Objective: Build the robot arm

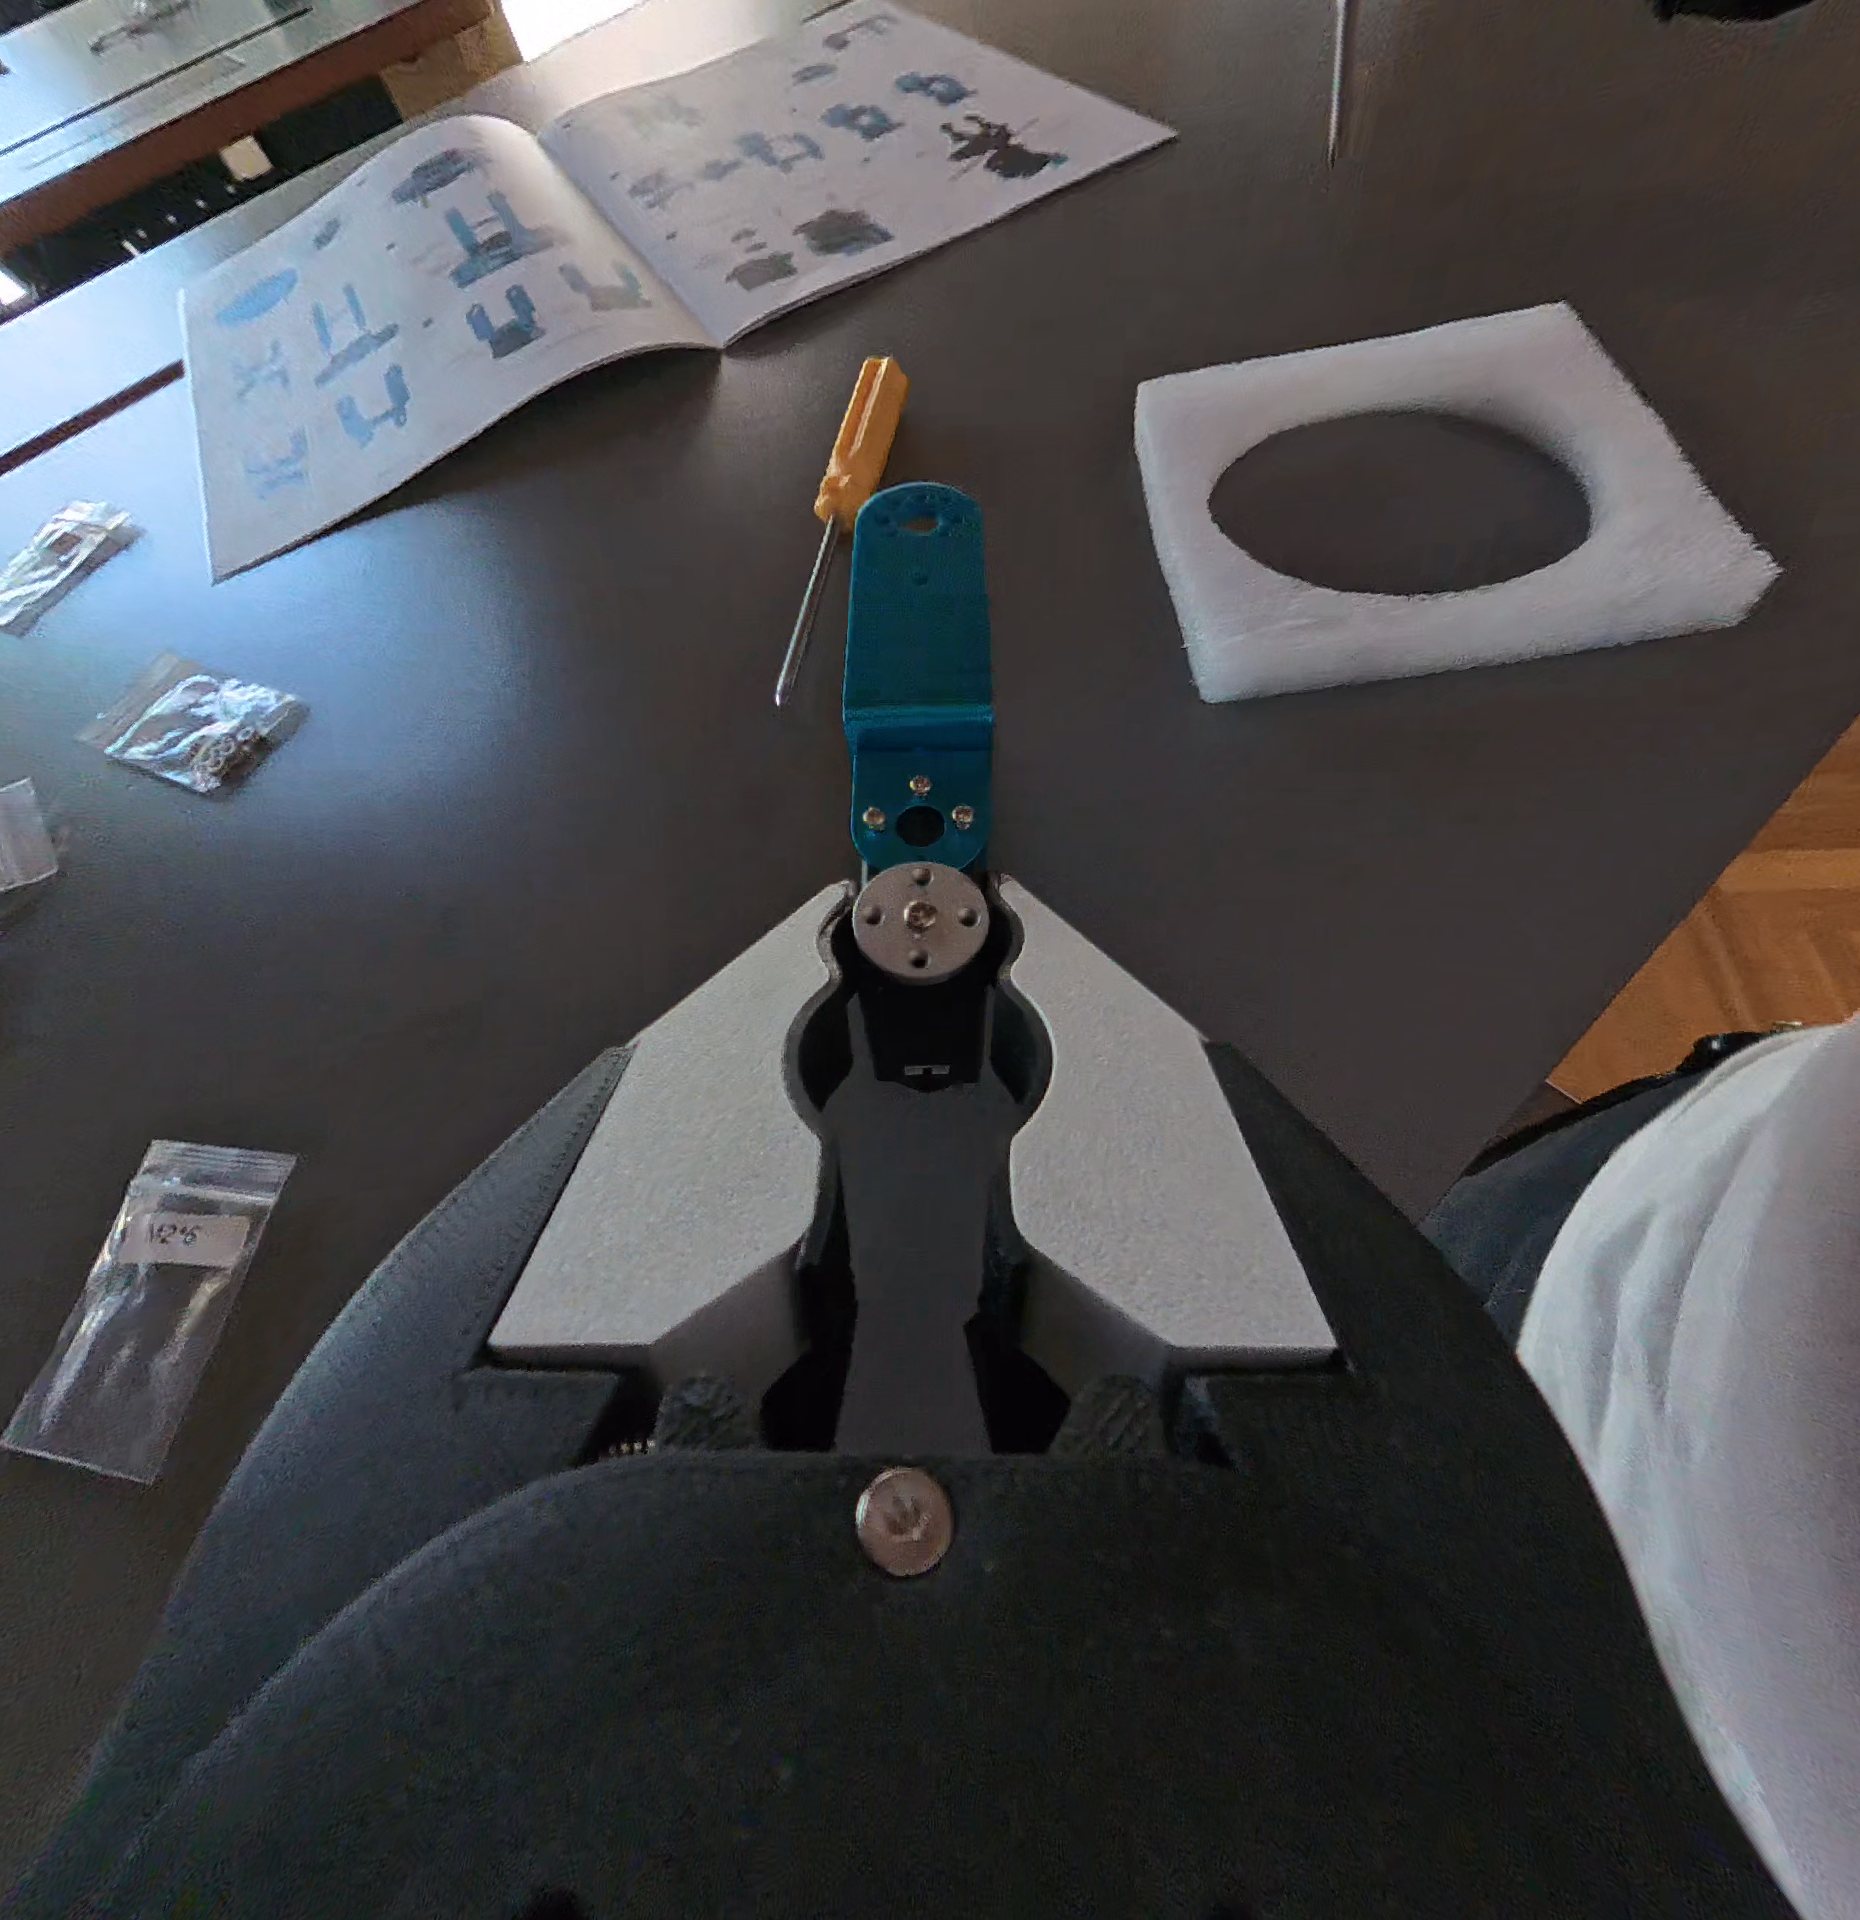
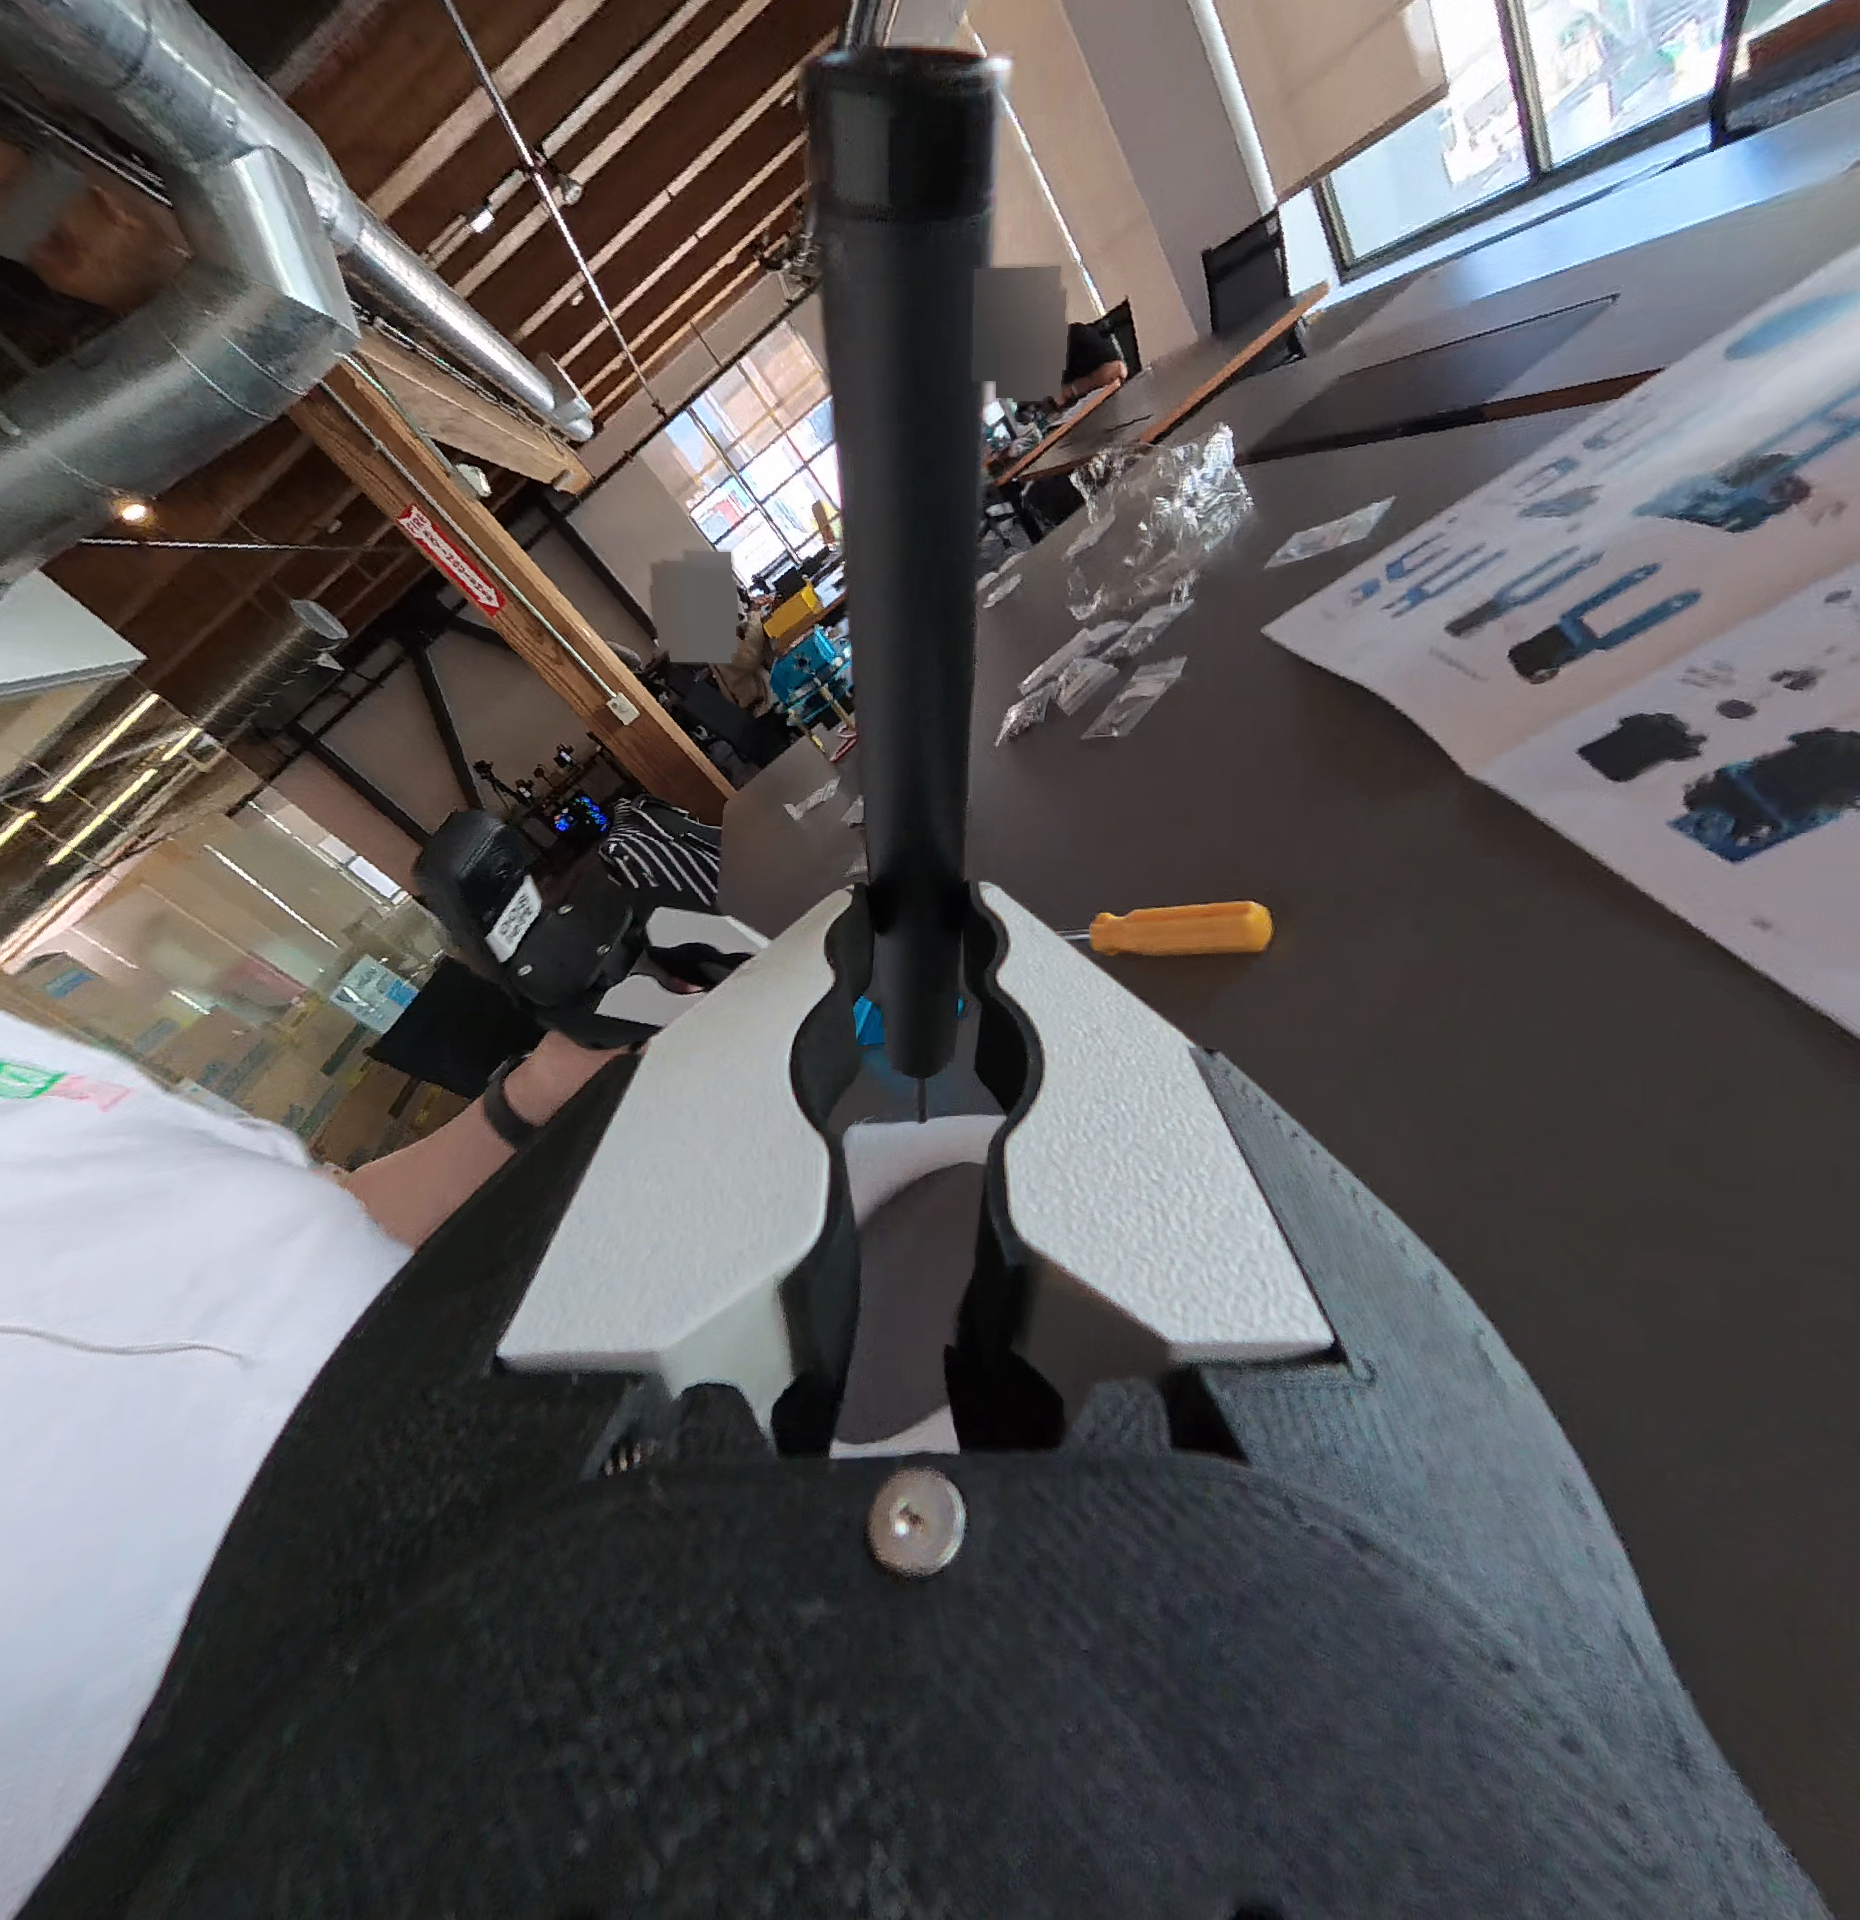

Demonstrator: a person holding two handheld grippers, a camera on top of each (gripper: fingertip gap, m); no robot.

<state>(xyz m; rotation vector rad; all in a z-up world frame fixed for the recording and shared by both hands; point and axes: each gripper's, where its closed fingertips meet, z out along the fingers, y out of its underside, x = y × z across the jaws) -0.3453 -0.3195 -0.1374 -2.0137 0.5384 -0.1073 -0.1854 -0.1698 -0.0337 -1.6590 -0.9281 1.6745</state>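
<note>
My left gripper [image 1: 921,914] is shut on a black servo motor [image 1: 921,1013] with a round silver horn [image 1: 918,923] on top. A blue metal bracket [image 1: 918,665] is joined to the servo's front and rests on the dark table [image 1: 490,831]. My right gripper [image 2: 915,935] is shut on a long black screwdriver [image 2: 905,499], handle up, thin tip pointing down between the jaws. A bit of the blue bracket [image 2: 869,1023] shows below it. The left gripper [image 2: 562,935] also shows in the right wrist view, at the left.
A yellow-handled screwdriver [image 1: 853,457] lies beyond the bracket; it also shows in the right wrist view [image 2: 1180,928]. An open instruction booklet [image 1: 552,270] lies farther back. A white foam square with a round hole [image 1: 1425,499] is at the right. Several small bags of hardware [image 1: 193,717] lie at the left.
</note>
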